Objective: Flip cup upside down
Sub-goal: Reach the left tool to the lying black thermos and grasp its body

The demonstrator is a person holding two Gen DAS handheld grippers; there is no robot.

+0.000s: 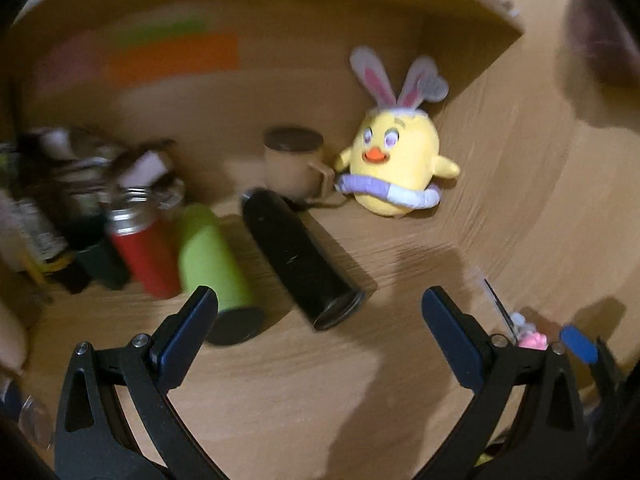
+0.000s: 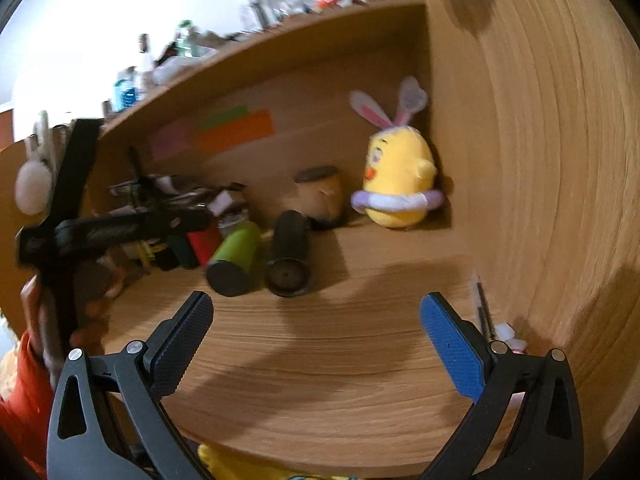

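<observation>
Left gripper [image 1: 318, 306]: black frame, dark blue pads, jaws spread wide, nothing between them. It hangs over the wooden shelf [image 1: 304, 380], a pale board with fine straight grain.

Right gripper [image 2: 316, 314]: same build, blue pads with a cross-hatched texture, jaws also spread wide and empty. From the right wrist view the left gripper's black frame shows at the far left edge.

Landmark: the yellow chick plush [image 1: 394, 168], soft and egg-shaped, with rabbit ears and a lilac-and-white ring around its middle, standing in the back corner against the side wall.

The cup [image 1: 294, 162] stands just left of the plush, touching or nearly touching its ring. It is a tan cylinder with a dark round top and a squared handle facing the plush. Long axis vertical. The blur leaves it unclear whether the dark top is a lid, a base or an open mouth.

In front and to the left of the plush, a black flask [image 1: 302, 262] lies on its side, matte, long axis running from the back toward the grippers, round end nearest them. Further left, parallel to it, lies a lime-green flask [image 1: 214, 264] with a black end. Beyond that, a red flask [image 1: 142, 248] with a steel neck, then blurred clutter.

Coloured paper strips [image 2: 232, 130], orange, green and pink, sit on the back panel, up and left of the plush.
</observation>
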